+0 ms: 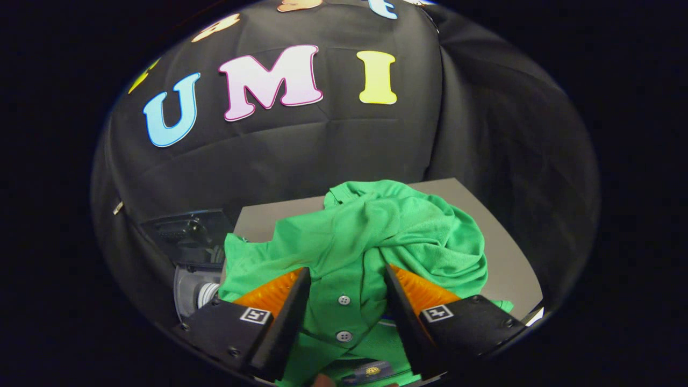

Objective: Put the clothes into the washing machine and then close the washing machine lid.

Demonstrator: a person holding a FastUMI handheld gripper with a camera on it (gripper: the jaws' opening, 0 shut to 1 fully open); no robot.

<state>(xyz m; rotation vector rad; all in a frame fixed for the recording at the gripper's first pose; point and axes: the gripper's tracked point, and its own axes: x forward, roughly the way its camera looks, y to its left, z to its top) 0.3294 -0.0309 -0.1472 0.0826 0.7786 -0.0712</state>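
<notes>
A: Hidden parts? The crumpled green button-front knit shirt covers most of the grey surface; the dark washing machine beside it is hard to make out

B: Hand-held gripper spread wide, shirt placket between its fingers, contact unclear. Bare surface beyond the shirt; black cloth wall behind

Grey table, flat and matte, stretching beyond the gripper toward the black cloth wall. Directly on it, a crumpled green shirt, heaped just ahead of the fingers and spreading between them, buttoned placket running down the gap. Fingers spread apart, either side of that placket. Bare tabletop beyond the heap and off to its right.
</notes>
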